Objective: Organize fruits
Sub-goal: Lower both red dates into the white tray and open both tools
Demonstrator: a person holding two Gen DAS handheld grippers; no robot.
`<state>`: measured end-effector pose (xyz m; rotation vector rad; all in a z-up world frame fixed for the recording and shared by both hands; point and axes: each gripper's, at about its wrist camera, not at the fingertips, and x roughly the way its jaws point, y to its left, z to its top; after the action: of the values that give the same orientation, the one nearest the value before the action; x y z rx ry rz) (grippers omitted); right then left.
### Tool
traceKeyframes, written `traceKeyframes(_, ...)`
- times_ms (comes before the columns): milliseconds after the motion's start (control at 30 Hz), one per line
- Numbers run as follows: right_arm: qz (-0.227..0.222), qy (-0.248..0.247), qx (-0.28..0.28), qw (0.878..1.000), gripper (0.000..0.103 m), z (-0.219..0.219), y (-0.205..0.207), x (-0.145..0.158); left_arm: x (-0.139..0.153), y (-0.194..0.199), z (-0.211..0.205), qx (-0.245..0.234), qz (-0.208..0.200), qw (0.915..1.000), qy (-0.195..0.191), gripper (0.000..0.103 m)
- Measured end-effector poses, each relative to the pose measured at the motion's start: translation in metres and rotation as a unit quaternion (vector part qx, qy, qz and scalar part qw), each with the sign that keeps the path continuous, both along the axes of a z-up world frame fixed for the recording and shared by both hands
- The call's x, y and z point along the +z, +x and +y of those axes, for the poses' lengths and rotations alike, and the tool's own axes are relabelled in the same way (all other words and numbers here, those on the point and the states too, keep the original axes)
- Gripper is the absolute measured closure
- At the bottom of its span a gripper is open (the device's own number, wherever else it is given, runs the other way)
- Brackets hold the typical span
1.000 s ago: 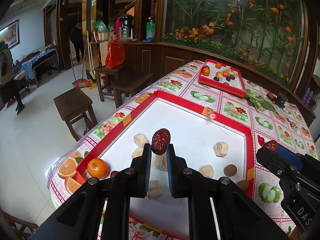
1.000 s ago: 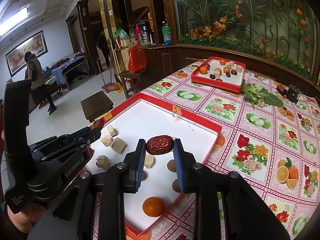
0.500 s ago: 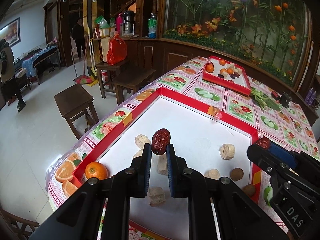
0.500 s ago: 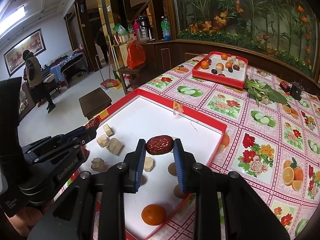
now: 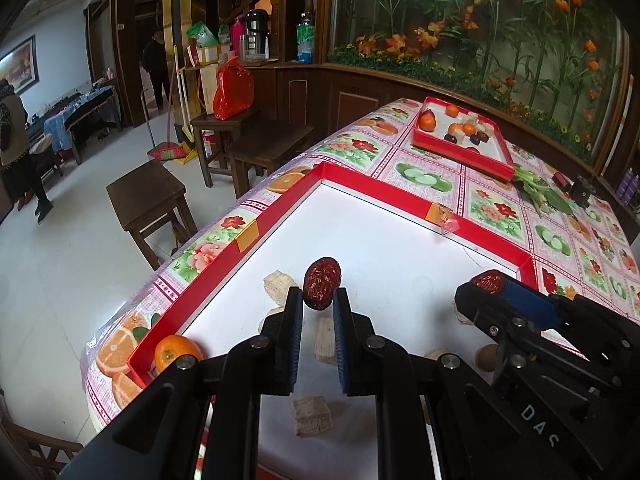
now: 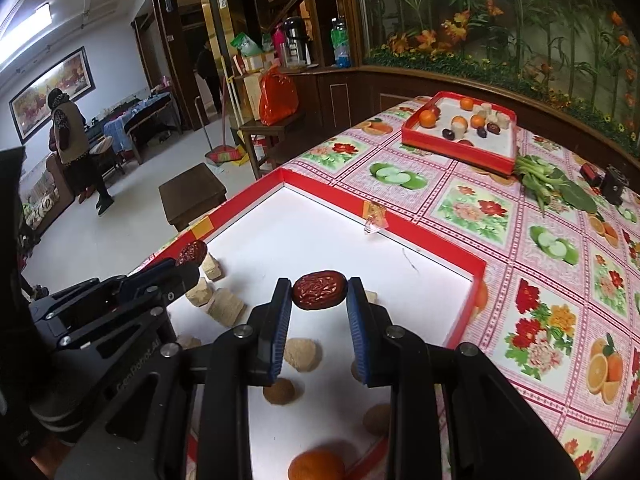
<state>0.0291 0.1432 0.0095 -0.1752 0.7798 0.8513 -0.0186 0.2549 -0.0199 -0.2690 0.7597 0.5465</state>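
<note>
Red-walled white tray [image 5: 404, 196], wrinkled dark-red dates [image 5: 321, 288], floral pink-checked tablecloth [image 6: 532, 264].

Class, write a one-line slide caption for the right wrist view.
Right gripper holds a red date above the white tray.

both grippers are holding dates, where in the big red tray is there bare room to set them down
The far half of the large red-rimmed white tray is bare, from the far corner along the rim with the orange tape tab. The near end is crowded: tan sponge-like cubes, brown round nuts, and an orange tangerine in the near left corner.
</note>
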Motion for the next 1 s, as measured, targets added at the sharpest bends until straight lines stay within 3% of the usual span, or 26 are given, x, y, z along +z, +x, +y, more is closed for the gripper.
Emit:
traceKeyframes(300, 0.015, -0.013, 0.001, 1.000, 0.072, 0.011, 0.011, -0.015, -0.008, 0.004, 0.003, 0.006, 0.021, 0.9998, -0.005, 0.088)
traceKeyframes(367, 0.018, -0.016, 0.003, 1.000, 0.072, 0.013, 0.012, -0.017, -0.007, 0.002, 0.004, 0.013, 0.023, 0.9997, 0.002, 0.075)
traceKeyframes(433, 0.031, -0.023, 0.012, 0.999, 0.072, 0.016, 0.013, -0.021, -0.006, -0.003, 0.006, 0.022, 0.019, 0.9996, 0.003, 0.047)
traceKeyframes(533, 0.024, -0.029, -0.002, 0.999, 0.045, 0.015, 0.012, -0.023, -0.002, -0.011, 0.010, 0.038, 0.010, 0.9992, -0.002, 0.019)
traceKeyframes(700, 0.038, -0.014, -0.036, 0.999, 0.019, -0.007, 0.020, -0.021, 0.005, -0.019, -0.007, 0.019, 0.017, 0.9994, 0.022, 0.017)
traceKeyframes(767, 0.044, 0.005, -0.042, 0.998, 0.000, -0.021, 0.020, -0.015, 0.007, -0.023, -0.015, 0.009, 0.017, 0.9995, 0.023, 0.017)
traceKeyframes(900, 0.017, 0.010, -0.026, 0.999, 0.000, -0.033, 0.004, 0.002, 0.011, -0.033, -0.027, -0.005, 0.007, 0.9997, 0.024, 0.015)
traceKeyframes(1000, -0.017, 0.012, -0.013, 1.000, 0.000, -0.045, -0.013, 0.018, 0.014, -0.034, -0.030, -0.006, 0.008, 0.9995, 0.030, 0.006)
